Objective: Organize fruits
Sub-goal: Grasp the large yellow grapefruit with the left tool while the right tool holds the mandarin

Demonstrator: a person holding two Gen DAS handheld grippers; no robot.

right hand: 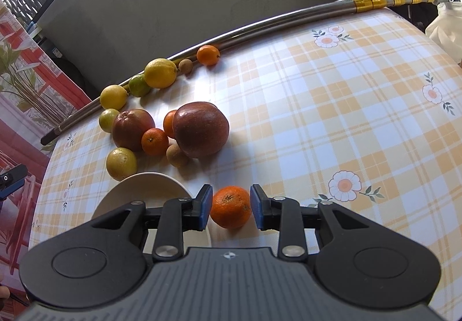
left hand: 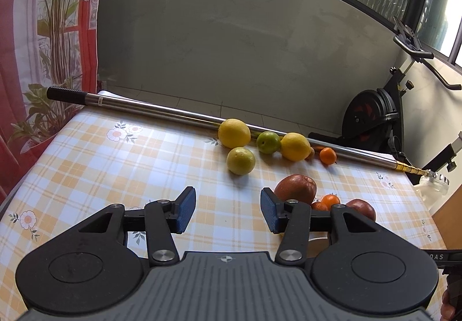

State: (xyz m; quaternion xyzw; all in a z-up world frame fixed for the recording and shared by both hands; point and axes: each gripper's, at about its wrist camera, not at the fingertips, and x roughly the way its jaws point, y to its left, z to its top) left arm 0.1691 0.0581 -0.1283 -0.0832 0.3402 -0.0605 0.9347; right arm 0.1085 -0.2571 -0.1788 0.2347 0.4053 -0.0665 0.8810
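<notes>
On the checked worktop (right hand: 317, 107), left tongs (left hand: 228, 212) gape released over bare cloth beside a red apple (left hand: 295, 189). Right tongs (right hand: 231, 209) are clenched on a mandarin (right hand: 230, 207), next to the white bowl (right hand: 144, 191) seen only from the right wrist.

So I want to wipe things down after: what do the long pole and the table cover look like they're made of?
Pole: apparently polished metal, bright reflections, brass-coloured rings at one end, black ribbed grip. Table cover: probably wipeable vinyl or oilcloth, with a smooth, faintly glossy printed check.
</notes>
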